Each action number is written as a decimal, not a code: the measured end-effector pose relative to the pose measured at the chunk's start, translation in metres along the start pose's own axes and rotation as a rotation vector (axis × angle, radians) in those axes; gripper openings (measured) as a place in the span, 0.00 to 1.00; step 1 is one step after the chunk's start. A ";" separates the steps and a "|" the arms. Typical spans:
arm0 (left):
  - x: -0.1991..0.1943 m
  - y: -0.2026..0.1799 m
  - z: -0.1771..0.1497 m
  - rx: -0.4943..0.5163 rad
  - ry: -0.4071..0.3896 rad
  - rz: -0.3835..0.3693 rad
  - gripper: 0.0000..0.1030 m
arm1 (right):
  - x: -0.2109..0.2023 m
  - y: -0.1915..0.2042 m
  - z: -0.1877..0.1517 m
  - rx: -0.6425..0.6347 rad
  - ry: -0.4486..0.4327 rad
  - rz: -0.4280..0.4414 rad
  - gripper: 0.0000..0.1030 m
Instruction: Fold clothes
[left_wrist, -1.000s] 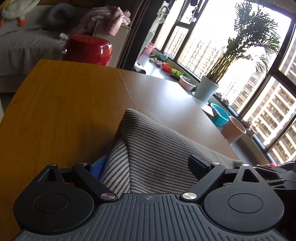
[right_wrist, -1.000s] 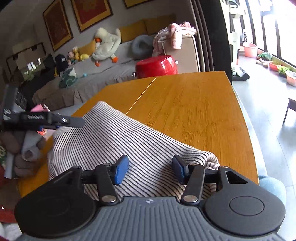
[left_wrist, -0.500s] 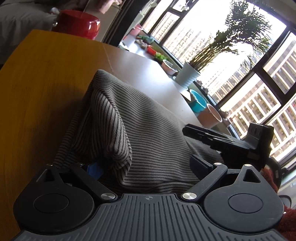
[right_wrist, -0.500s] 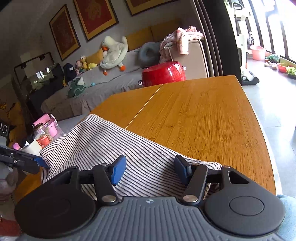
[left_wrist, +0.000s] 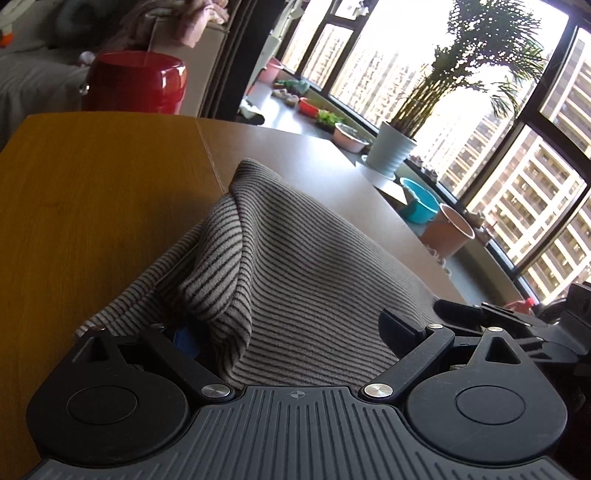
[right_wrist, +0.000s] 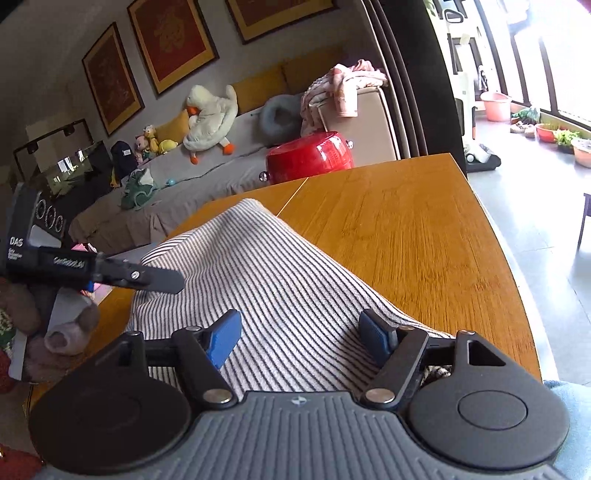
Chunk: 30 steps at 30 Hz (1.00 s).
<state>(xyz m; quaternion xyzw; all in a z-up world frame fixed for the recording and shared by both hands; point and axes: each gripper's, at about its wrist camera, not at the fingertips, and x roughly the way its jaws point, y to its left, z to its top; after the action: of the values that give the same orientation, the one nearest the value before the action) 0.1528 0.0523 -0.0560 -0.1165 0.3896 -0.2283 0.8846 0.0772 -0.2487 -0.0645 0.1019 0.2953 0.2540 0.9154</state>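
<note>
The cloth (right_wrist: 280, 295) lies on the tabletop (right_wrist: 424, 236), running from both tools away to a far corner, its long axis leading off from the near edge. It is striped, soft, with a loose fold humped on its left side (left_wrist: 225, 266). The right tool (right_wrist: 301, 341) sits over its near edge, jaws opening, pads clear of the fabric. The left tool (left_wrist: 291, 332) is open astride the fold, equally near.

Cloth (right_wrist: 280, 295), centre: beige with thin dark stripes. Table (right_wrist: 406, 236): orange-brown wood. Pot (right_wrist: 310, 157), upper centre: glossy red. Gripper pads (right_wrist: 223, 341): blue.
</note>
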 end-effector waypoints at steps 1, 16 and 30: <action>0.005 0.002 0.006 0.000 0.001 0.000 0.95 | 0.000 0.001 0.000 0.000 0.001 0.000 0.70; -0.008 0.058 0.048 -0.204 -0.162 -0.004 0.95 | 0.046 0.041 0.013 -0.085 0.049 0.031 0.90; 0.009 0.036 0.013 -0.179 -0.159 -0.266 0.95 | 0.082 0.054 0.027 -0.121 0.086 0.053 0.94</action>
<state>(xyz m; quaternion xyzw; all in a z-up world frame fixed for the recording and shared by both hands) 0.1791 0.0797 -0.0670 -0.2631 0.3183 -0.2979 0.8607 0.1287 -0.1608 -0.0649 0.0433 0.3154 0.2998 0.8993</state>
